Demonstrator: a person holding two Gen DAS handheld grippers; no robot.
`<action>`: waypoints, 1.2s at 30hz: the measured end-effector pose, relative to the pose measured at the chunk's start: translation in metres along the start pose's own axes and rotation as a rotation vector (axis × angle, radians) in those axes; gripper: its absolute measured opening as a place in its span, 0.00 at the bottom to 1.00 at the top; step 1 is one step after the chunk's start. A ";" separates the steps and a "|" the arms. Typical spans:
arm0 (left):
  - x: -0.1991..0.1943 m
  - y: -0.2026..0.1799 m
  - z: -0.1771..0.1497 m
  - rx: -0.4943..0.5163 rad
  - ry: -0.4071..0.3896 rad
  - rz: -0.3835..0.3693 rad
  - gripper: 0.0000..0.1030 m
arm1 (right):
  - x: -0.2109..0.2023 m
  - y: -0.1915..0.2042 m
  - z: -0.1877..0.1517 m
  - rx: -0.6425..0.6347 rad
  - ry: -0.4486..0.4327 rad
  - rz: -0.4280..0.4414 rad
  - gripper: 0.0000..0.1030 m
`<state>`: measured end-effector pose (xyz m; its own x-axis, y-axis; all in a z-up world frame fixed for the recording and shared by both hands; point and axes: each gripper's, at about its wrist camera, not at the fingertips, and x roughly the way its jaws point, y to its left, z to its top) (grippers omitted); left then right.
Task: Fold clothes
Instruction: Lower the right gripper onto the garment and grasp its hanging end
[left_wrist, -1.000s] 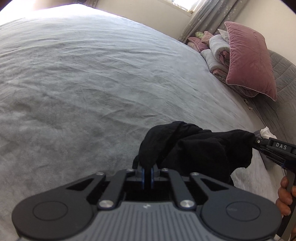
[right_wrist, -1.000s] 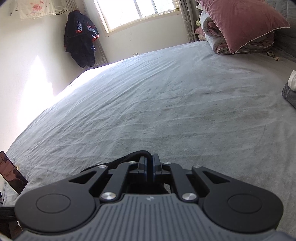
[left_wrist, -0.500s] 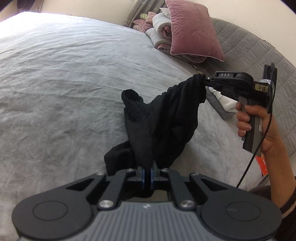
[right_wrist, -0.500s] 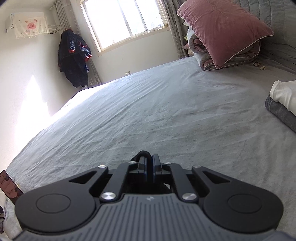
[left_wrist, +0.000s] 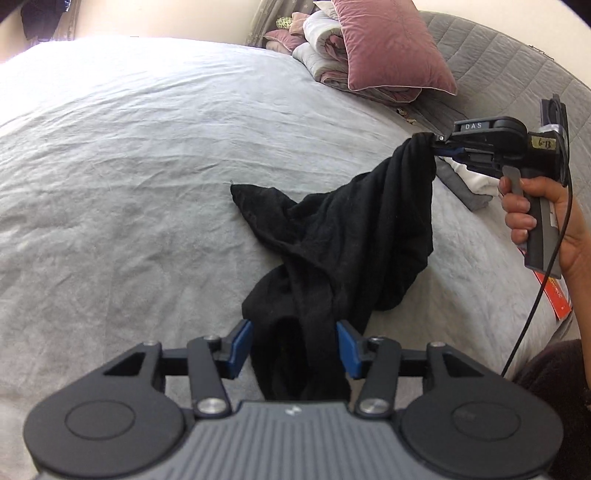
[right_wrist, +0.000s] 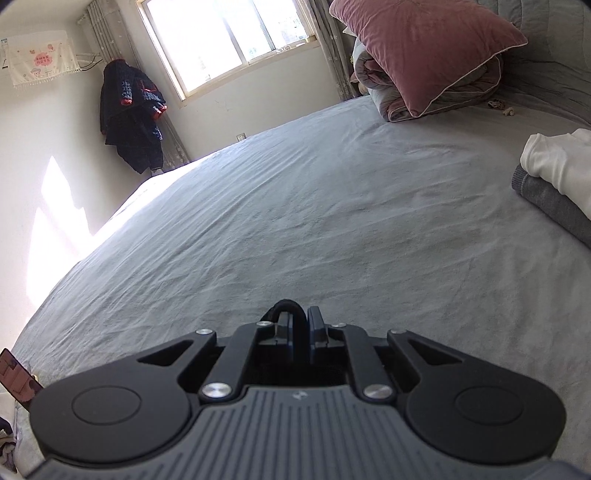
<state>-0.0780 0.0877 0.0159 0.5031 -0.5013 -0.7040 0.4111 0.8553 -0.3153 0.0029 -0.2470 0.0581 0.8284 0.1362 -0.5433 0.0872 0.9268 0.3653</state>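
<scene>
Left gripper (left_wrist: 294, 345) fingers now opening, black garment (left_wrist: 343, 240) loose between them, far corner clamped in right gripper (left_wrist: 437, 146).

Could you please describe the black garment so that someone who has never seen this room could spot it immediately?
On the wide grey bed, look near its right side, short of the pink pillow. The black garment hangs there in a twisted bunch, the only black cloth; the folded clothes behind are white and grey.

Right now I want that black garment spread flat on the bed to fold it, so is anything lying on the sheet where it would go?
Nothing visible does. The grey bedsheet beyond the black garment lies bare. The folded clothes and pink pillow sit off along the bed's edge, near the right gripper holding the garment's corner.
</scene>
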 end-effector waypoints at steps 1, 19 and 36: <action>0.000 0.003 0.003 -0.011 -0.009 0.001 0.55 | 0.000 0.000 -0.001 -0.009 0.005 -0.003 0.12; 0.101 0.036 0.064 -0.391 -0.157 0.117 0.52 | 0.007 -0.027 -0.015 0.043 0.111 -0.041 0.64; 0.095 0.023 0.079 -0.227 -0.274 0.495 0.04 | 0.035 -0.014 -0.016 0.167 0.201 0.082 0.64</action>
<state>0.0395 0.0493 -0.0076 0.7826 -0.0264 -0.6219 -0.0792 0.9868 -0.1416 0.0216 -0.2502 0.0222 0.7116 0.2904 -0.6398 0.1281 0.8417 0.5245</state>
